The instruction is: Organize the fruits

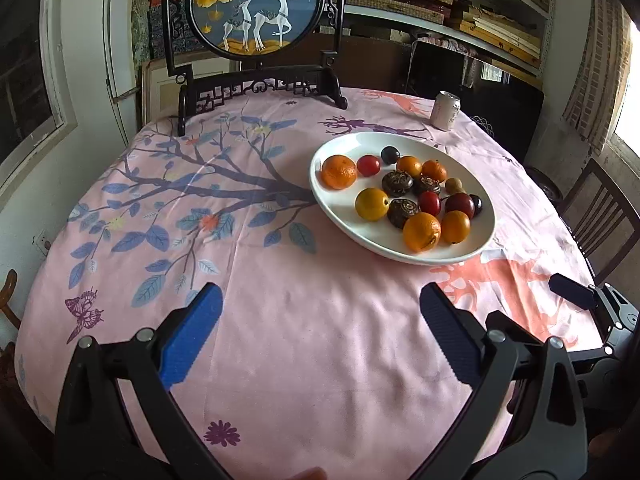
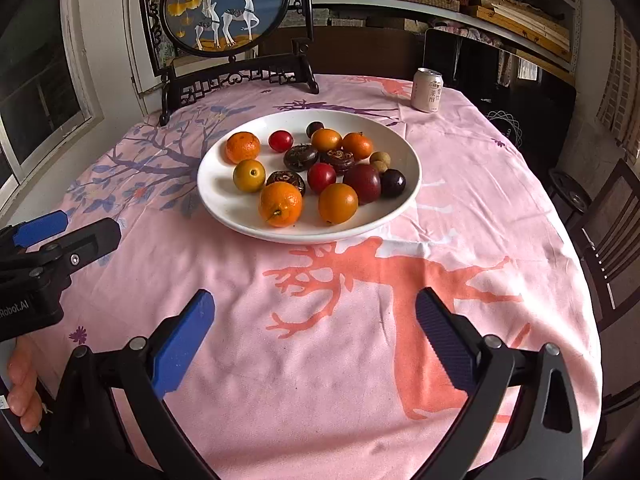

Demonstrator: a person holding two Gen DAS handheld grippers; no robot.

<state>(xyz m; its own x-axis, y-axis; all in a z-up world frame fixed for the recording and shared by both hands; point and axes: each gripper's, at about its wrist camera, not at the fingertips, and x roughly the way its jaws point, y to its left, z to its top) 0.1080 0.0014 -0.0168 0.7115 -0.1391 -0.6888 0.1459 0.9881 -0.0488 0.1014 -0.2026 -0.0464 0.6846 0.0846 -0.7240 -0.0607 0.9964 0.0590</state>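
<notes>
A: Pink cloth (image 2: 320, 360) across the worktop, printed with a blue-leaved tree and a coral stag.

B: And a white plate (image 2: 408, 152) packed with colour: bright oranges (image 2: 280, 204), a yellow fruit (image 2: 249, 175), red plums (image 2: 321, 177), and one nearly black (image 2: 393, 183).

A: Those dark brown ones (image 2: 300, 157) carry gold swirls.

B: Pale can (image 2: 427, 90) with dark lettering at the back.

A: The round screen (image 1: 256, 4) is deep blue, white deer, yellow leaves, black carved frame.

B: Both claws, left (image 1: 320, 332) and right (image 2: 316, 340): blue pads on black arms.
</notes>
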